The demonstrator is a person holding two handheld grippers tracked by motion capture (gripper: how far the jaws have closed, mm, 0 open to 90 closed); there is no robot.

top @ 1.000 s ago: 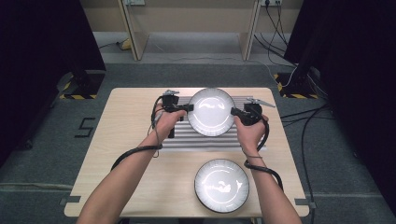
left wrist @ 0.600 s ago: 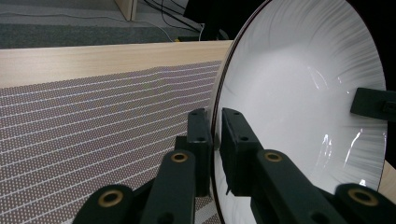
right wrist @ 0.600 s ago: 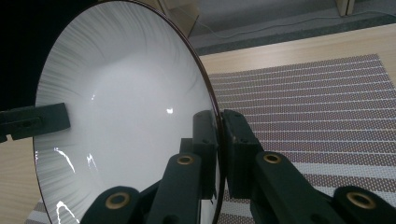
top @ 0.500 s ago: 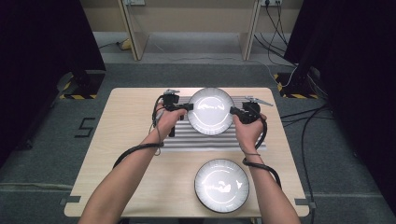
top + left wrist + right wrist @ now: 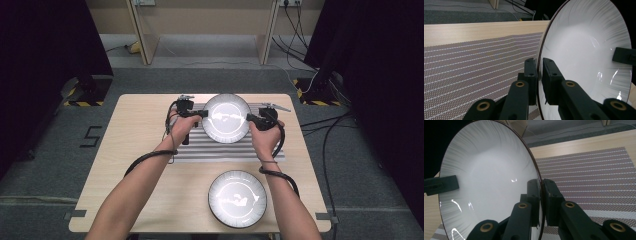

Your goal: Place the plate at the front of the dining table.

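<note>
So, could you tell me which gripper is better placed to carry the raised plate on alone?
Neither clearly. The left gripper and right gripper are each shut on opposite rims of the raised plate above the striped mat. The right is slightly favoured, being nearer the second plate.
</note>
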